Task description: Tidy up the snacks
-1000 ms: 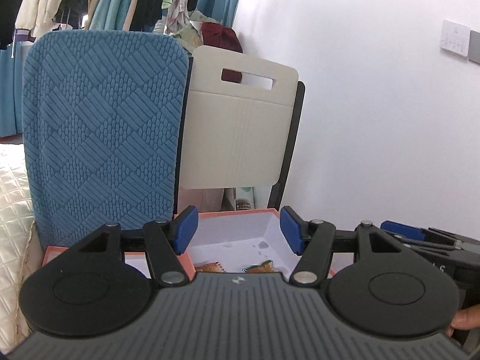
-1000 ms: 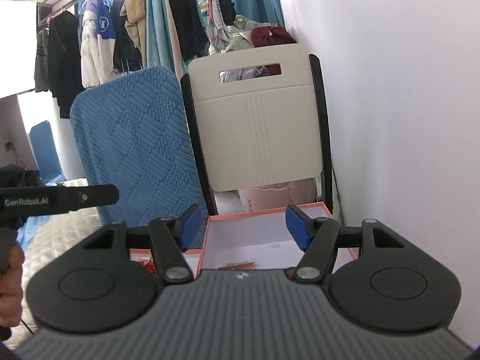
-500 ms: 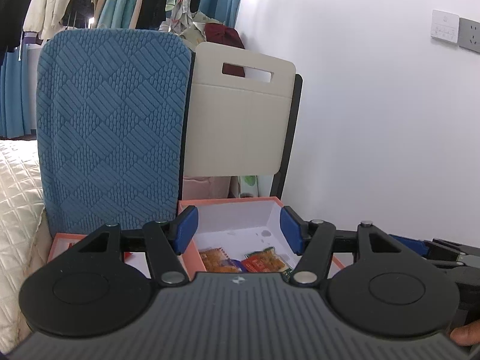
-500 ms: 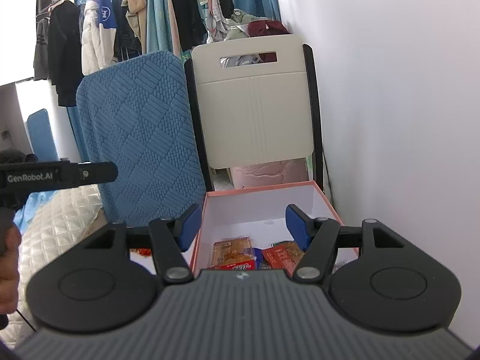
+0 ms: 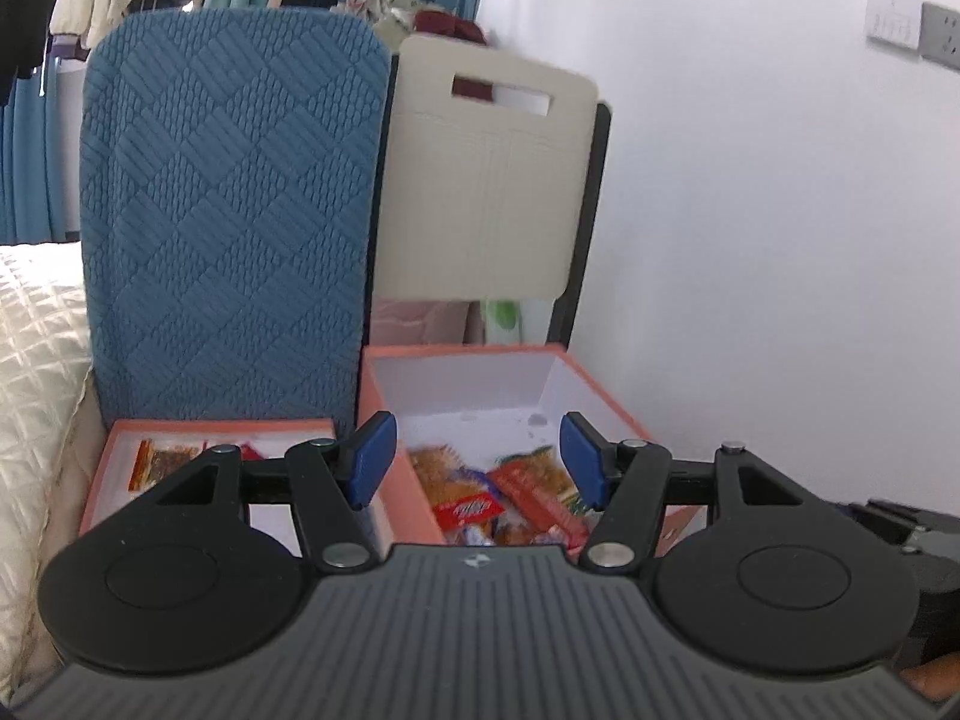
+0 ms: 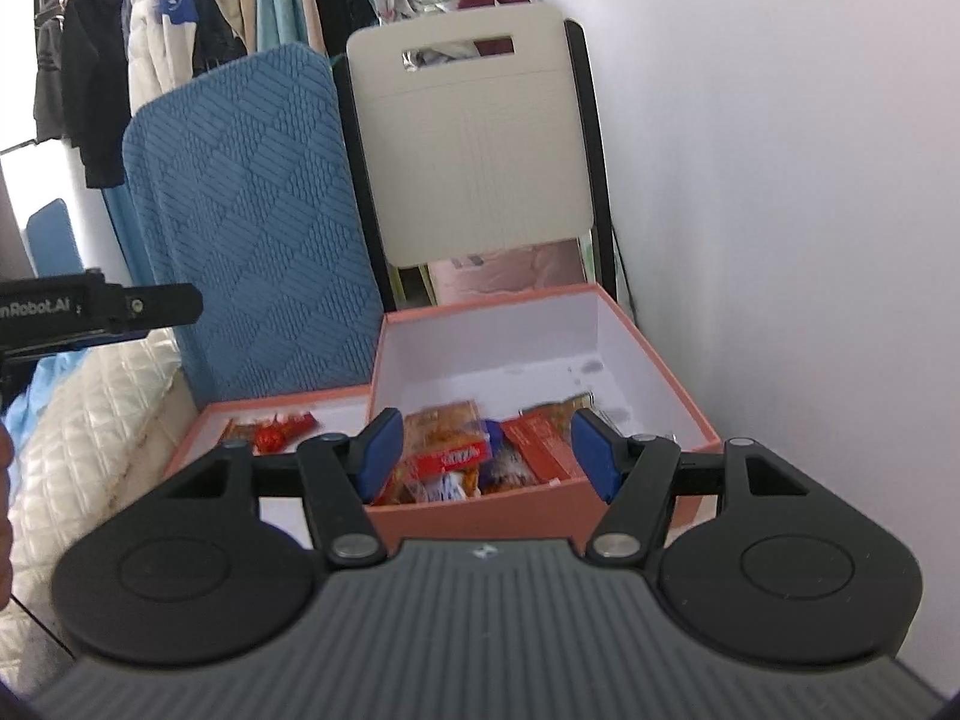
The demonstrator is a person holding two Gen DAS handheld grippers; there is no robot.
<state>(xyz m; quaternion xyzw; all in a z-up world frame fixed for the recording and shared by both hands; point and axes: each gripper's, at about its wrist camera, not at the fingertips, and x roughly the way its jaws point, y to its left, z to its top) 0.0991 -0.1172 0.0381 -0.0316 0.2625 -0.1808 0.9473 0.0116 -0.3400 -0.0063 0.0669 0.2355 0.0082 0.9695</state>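
A deep salmon-pink box with a white inside holds a heap of snack packets, red and orange. To its left lies a shallow pink lid or tray with a few snacks. My left gripper is open and empty, in front of and above the deep box. My right gripper is open and empty, near the box's front wall.
A blue quilted headboard and a folded cream chair stand behind the boxes. A white wall is on the right, a cream quilted bed on the left. Clothes hang at the back.
Both cameras have tilted down and moved closer, so the snacks in the deep box and the shallow tray have come into view. Both grippers stay open.
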